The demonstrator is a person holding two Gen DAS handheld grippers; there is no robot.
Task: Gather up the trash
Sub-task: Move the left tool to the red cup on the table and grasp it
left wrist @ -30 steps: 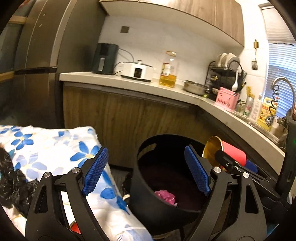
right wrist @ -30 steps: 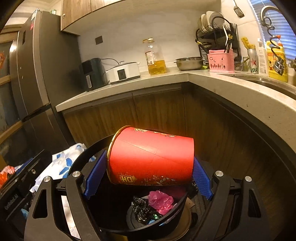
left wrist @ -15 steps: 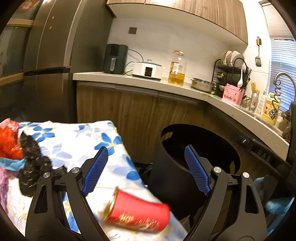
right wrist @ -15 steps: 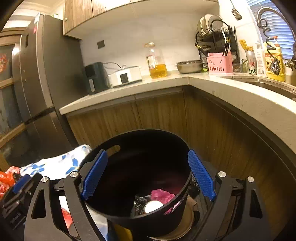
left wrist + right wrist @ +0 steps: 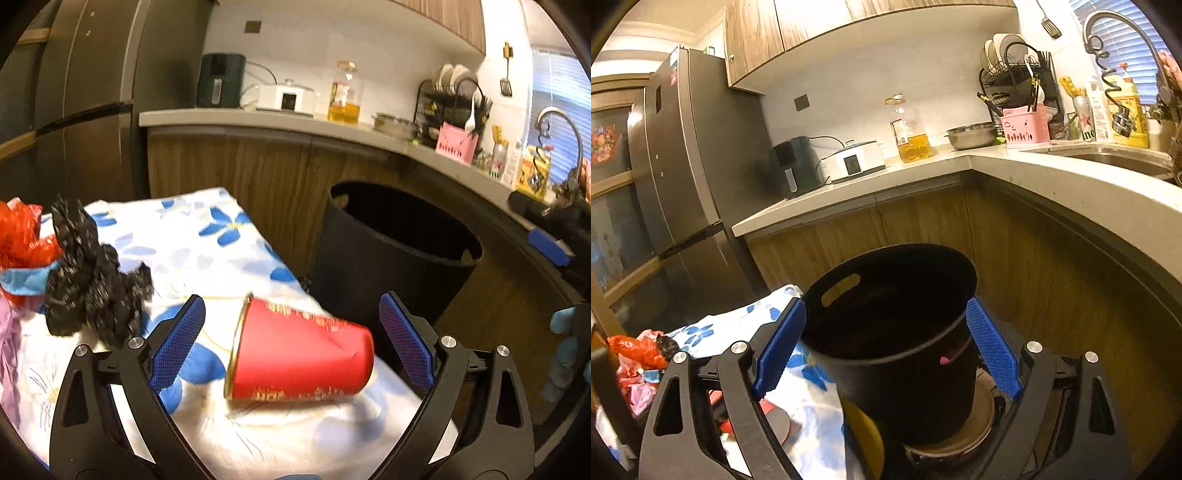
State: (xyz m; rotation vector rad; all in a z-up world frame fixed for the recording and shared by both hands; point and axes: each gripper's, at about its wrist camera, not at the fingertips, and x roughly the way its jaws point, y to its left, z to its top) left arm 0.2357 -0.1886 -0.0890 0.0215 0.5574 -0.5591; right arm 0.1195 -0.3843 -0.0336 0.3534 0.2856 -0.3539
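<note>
Left fingers just widened around untouched red cup, right fingers wide, empty, black bin between, crumpled black bag nearby

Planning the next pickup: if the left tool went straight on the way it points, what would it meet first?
Probably the red cup, lying on its side on the flowered cloth between the open left tool pads; depth is uncertain.
</note>
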